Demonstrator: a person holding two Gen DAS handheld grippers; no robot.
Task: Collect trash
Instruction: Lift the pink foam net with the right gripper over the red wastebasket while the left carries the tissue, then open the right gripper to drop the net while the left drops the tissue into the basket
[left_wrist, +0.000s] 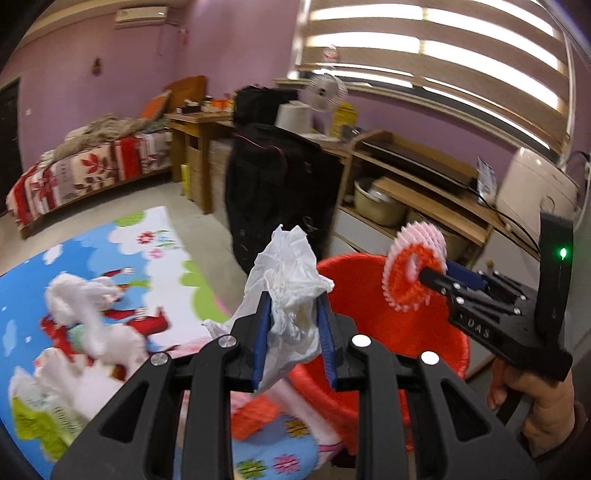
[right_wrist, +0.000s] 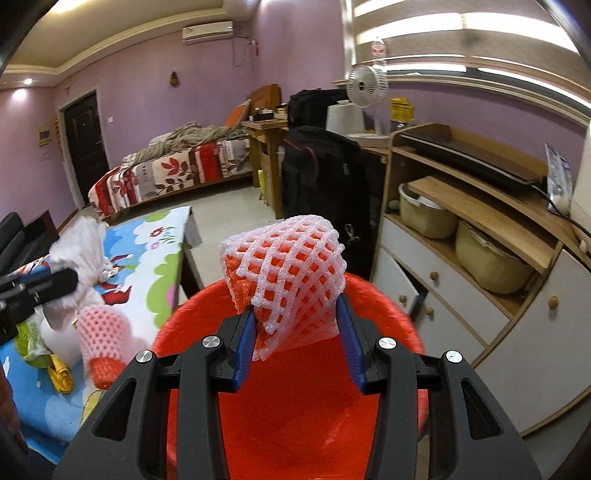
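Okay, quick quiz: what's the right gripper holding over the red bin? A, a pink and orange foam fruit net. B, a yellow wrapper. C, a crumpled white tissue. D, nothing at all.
A: the right gripper is closed on the foam fruit net above the red bin; the crumpled tissue is in the left gripper.

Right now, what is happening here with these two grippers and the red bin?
A person is collecting trash with two handheld grippers. The left gripper is shut on a crumpled white tissue. The right gripper grips a pink foam net above the red bin. More trash lies on the colourful table.
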